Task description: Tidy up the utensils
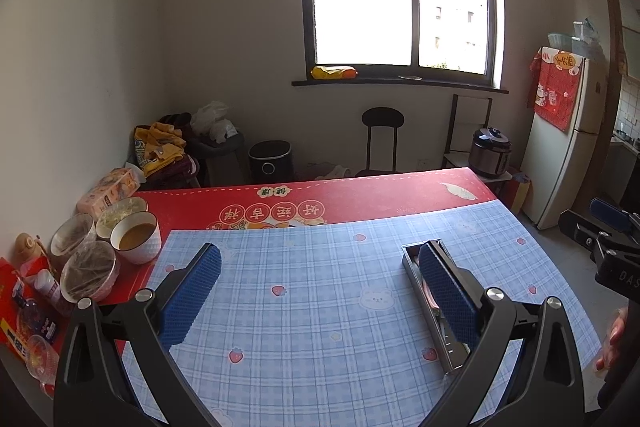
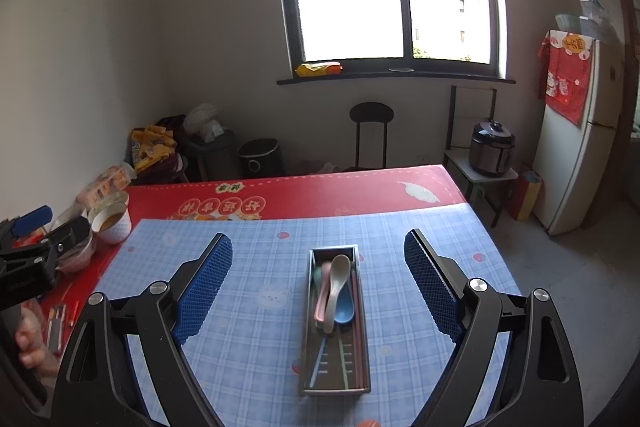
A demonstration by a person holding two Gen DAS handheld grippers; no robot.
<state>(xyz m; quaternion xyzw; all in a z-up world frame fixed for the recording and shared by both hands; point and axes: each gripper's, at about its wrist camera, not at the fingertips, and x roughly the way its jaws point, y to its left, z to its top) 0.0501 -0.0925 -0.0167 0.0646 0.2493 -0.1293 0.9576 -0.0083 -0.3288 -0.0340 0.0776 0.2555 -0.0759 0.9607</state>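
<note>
One metal tray [image 2: 362, 311] lies lengthwise on blue checked mat [image 2: 248, 347], centred between spread fingers of right gripper [image 2: 318, 257], nothing gripped. Inside: three spoons counted, white spoon [image 2: 335, 287] on top, pink spoon [image 2: 322, 297], blue spoon [image 2: 344, 309]; thin sticks beneath, count unclear. Left gripper [image 1: 320, 267] also wide, empty; tray behind its right pad [image 1: 448, 291]. Four bowls [image 1: 136, 237] at mat's left, on red tablecloth [image 1: 360, 193].

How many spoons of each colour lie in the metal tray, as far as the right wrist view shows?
In the metal tray:
Cream spoon: 1
Pink spoon: 1
Blue spoon: 1
Green spoon: 1, mostly hidden under the others
Total: 4 spoons. Thin sticks, perhaps chopsticks, also lie in the tray but overlap too much to count.
</note>
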